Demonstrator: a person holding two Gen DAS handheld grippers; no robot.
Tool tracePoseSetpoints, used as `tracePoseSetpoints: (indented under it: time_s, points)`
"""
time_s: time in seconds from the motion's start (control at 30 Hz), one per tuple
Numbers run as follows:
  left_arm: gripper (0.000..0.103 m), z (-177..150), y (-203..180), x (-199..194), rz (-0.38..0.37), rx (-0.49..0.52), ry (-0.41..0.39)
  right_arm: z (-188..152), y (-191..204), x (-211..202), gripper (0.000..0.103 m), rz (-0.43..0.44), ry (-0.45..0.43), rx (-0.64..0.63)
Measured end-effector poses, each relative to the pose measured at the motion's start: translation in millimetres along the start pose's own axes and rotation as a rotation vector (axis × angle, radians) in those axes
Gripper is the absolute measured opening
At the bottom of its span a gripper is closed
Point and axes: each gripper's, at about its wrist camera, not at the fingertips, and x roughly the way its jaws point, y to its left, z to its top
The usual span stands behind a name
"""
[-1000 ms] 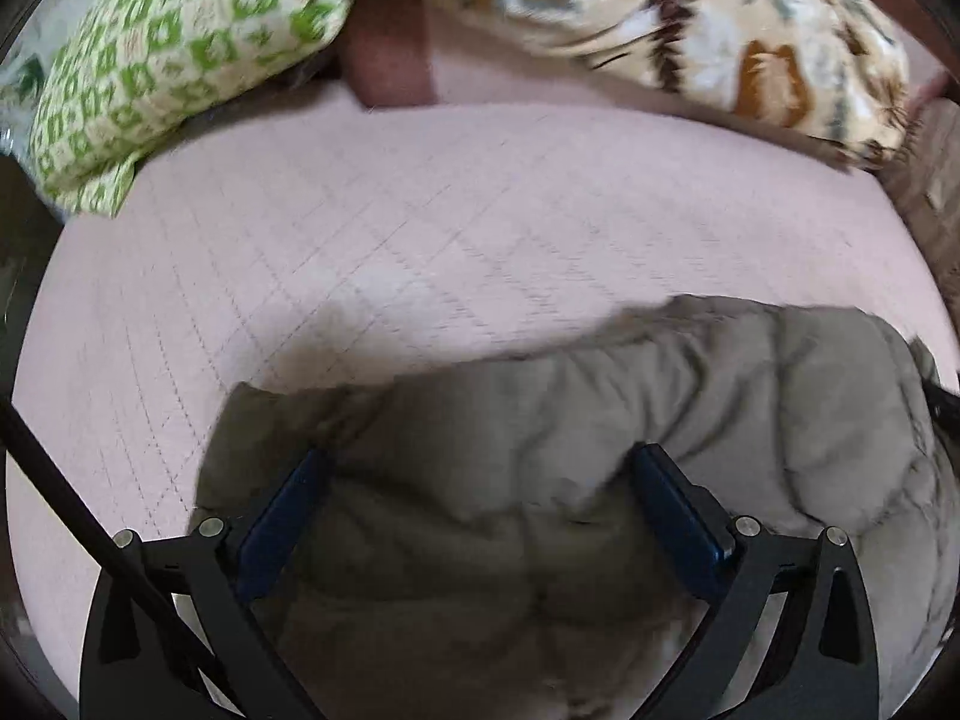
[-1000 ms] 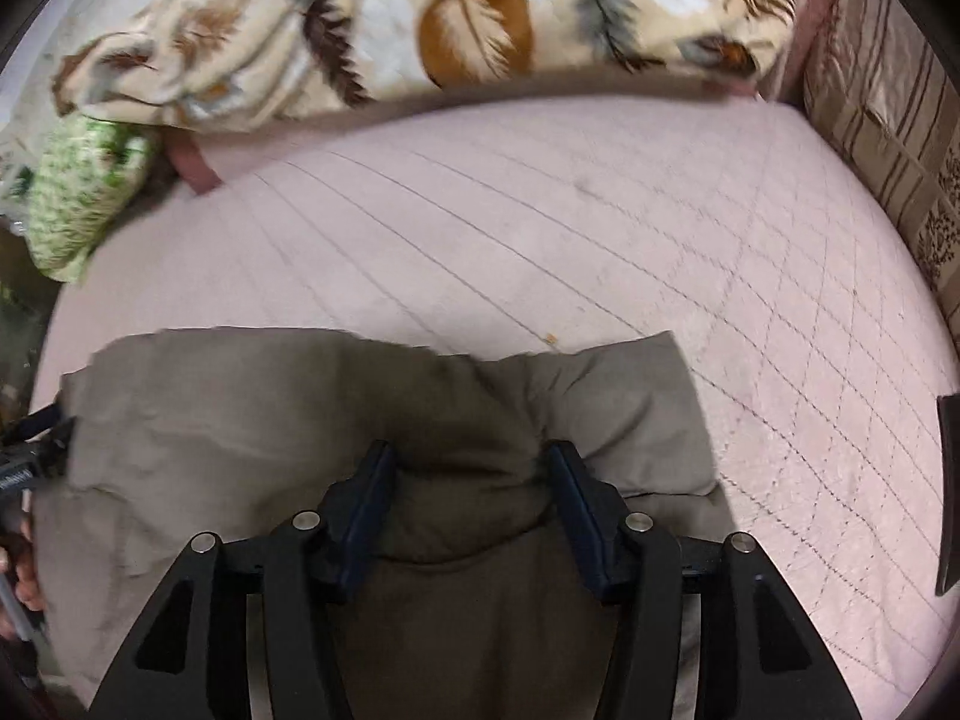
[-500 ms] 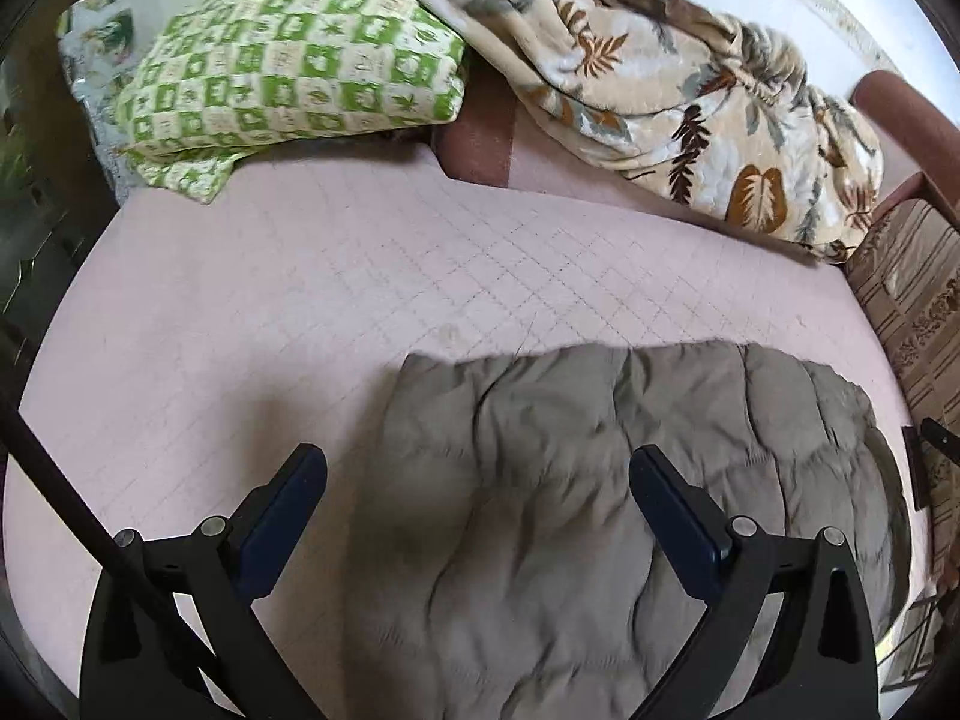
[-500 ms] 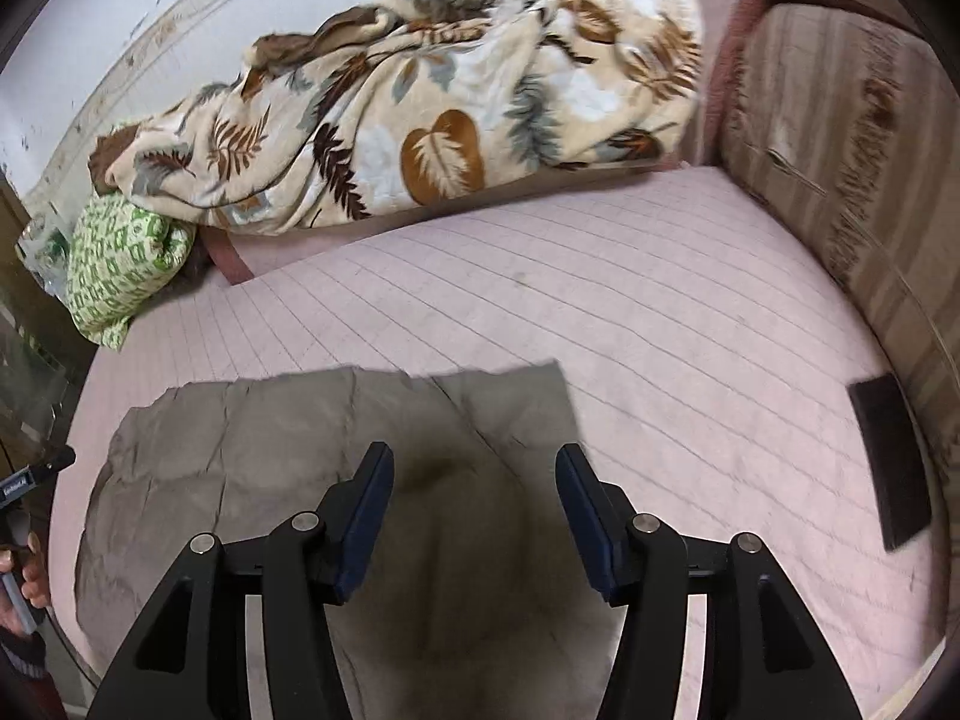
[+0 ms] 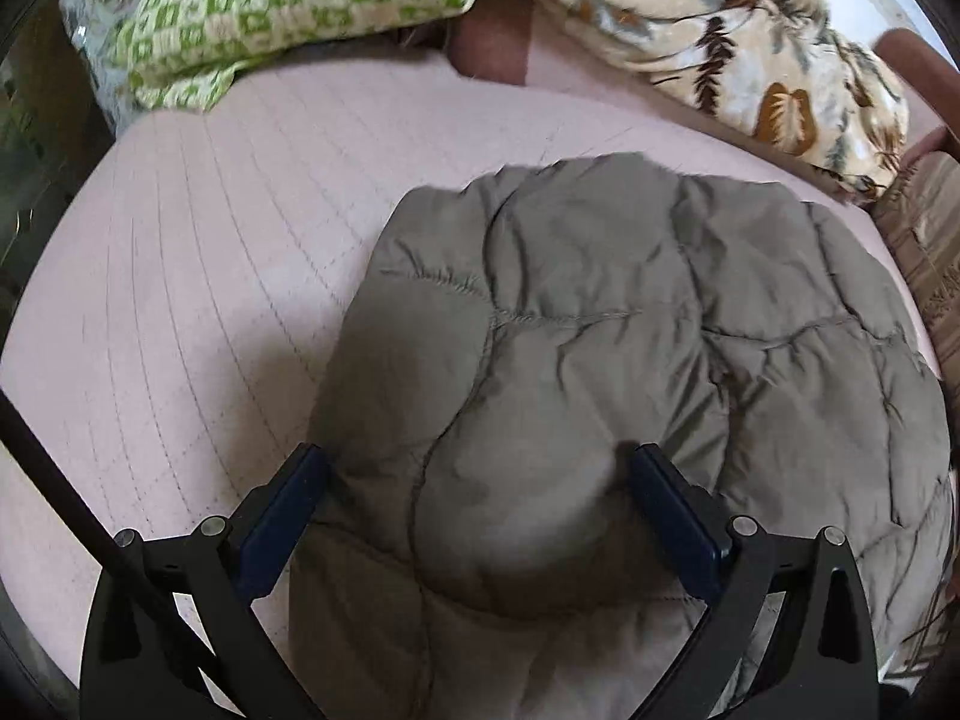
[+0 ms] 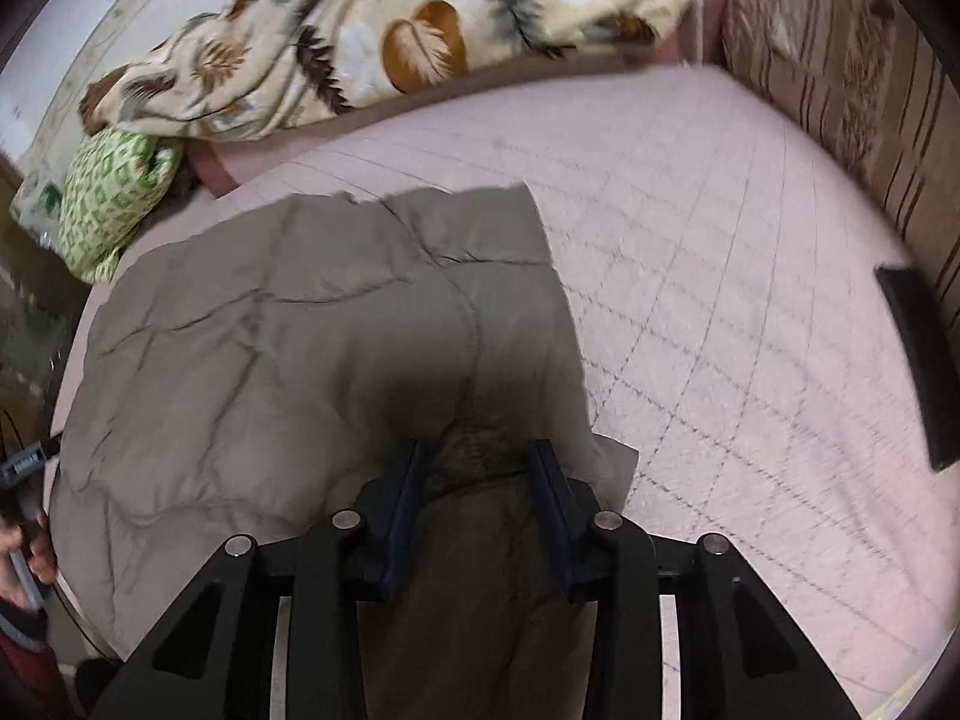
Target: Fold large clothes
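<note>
Olive-grey quilted jacket [image 5: 630, 324] lies spread on the pink quilted bedcover [image 5: 198, 276], near its front edge. Left gripper [image 5: 474, 480] has its jaws wide apart with a puffed fold of the jacket bulging between them; the blue pads do not visibly squeeze it. Right gripper [image 6: 480, 468] has just been closing its jaws, and they now pinch a bunched ridge of the jacket's fabric. A green patterned pillow [image 5: 288, 6] and a leaf-print blanket [image 6: 384, 42] sit along the far side.

Green checked pillow [image 5: 288, 6], leaf-print blanket [image 6: 384, 42] (crumpled), pink quilted mattress [image 6: 720, 300].
</note>
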Motion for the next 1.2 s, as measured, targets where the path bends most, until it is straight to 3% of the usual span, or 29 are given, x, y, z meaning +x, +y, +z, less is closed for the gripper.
tracePoseSetpoints:
  time_s: [0.13,0.3,0.5,0.53,0.67,0.83,0.97,1.03,1.13,1.2]
  points:
    - [0.102,4,7,3,-0.009,-0.046,0.035,4,-3,8,0.037,-0.022,0.014,0.025]
    - [0.101,-13,12,-42,-0.064,-0.030,-0.050,-9,-6,-36,0.037,-0.002,-0.069,0.057]
    - [0.101,-56,25,-97,-0.081,-0.046,-0.160,-61,-11,-89,0.039,0.035,-0.137,0.072]
    - [0.101,-61,27,-100,-0.085,-0.058,-0.166,-72,-17,-95,0.041,0.055,-0.141,0.108]
    - [0.101,-94,41,-102,-0.111,-0.150,-0.164,-112,-42,-106,0.067,0.131,-0.159,0.283]
    - [0.101,-124,56,-84,-0.184,-0.270,-0.131,-148,-49,-96,0.071,0.167,-0.127,0.402]
    - [0.101,-134,57,-68,-0.156,-0.282,-0.124,-158,-54,-84,0.071,0.217,-0.114,0.468]
    - [0.101,-136,57,-62,-0.186,-0.285,-0.130,-156,-56,-77,0.072,0.233,-0.133,0.487]
    - [0.096,-135,55,-58,-0.169,-0.262,-0.133,-153,-55,-71,0.051,0.225,-0.169,0.455]
    - [0.092,-136,47,-57,-0.128,-0.216,-0.130,-153,-50,-71,0.045,0.190,-0.177,0.413]
